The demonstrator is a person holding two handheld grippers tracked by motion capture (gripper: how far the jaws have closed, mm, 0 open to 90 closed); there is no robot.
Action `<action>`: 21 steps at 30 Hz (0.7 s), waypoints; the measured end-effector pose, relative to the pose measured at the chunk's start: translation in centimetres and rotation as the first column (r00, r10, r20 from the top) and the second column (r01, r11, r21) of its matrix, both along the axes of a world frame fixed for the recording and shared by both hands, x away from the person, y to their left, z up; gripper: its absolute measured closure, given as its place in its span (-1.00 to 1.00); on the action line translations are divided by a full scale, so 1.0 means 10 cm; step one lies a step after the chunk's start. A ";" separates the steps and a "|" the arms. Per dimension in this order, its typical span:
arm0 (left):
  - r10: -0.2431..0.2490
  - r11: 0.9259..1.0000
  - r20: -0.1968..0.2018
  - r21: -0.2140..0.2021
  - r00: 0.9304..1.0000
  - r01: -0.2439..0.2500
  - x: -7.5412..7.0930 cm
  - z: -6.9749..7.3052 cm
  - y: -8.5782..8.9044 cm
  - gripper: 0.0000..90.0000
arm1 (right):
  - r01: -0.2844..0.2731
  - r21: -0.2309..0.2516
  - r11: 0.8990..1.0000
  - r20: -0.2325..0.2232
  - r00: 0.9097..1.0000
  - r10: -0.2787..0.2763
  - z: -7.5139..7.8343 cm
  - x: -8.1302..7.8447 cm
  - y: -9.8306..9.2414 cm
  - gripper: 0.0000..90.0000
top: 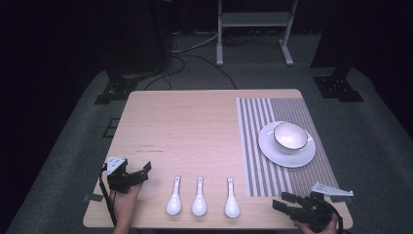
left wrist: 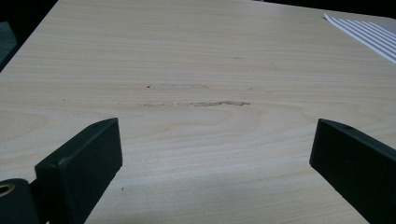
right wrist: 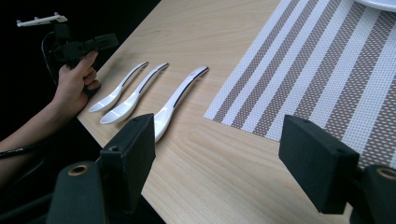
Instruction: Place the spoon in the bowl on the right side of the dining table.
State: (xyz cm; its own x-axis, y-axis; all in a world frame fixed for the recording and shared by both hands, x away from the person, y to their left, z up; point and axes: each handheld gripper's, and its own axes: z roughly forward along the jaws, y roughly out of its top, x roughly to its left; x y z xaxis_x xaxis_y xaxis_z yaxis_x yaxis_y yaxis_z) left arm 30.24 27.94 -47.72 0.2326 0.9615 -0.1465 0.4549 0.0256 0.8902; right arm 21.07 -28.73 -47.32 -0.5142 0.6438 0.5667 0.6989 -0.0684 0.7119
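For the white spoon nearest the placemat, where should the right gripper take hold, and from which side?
Probably the handle. The rightmost spoon lies flat on the table, its narrow handle pointing away from the person and its wide bowl toward the near edge. The open right gripper could come from above, jaws straddling the thin handle across its width; the bowl looks too broad and shallow.

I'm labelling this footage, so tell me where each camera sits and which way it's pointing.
High view: above the near edge, looking forward and down on the table, both hands holding grippers.
Left gripper view: on the left gripper, facing bare tabletop, jaws apart.
Right gripper view: on the right gripper, facing three spoons and the left hand.
Shared: striped placemat.
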 end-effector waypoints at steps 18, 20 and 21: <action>-0.009 1.000 0.000 0.022 1.000 0.009 0.00 0.00 -0.03 -0.97 | -0.049 0.006 0.999 -0.026 0.998 0.050 0.00 0.12 0.17 -0.42; -0.015 0.999 -0.003 0.030 1.000 0.015 0.00 0.00 -0.03 -0.97 | -0.060 0.000 0.998 -0.031 0.998 0.060 -0.01 0.13 0.20 -0.42; -0.015 0.999 0.000 0.031 1.000 0.015 0.00 0.00 -0.04 -0.97 | -0.062 -0.002 0.998 -0.032 0.998 0.062 -0.01 0.13 0.22 -0.42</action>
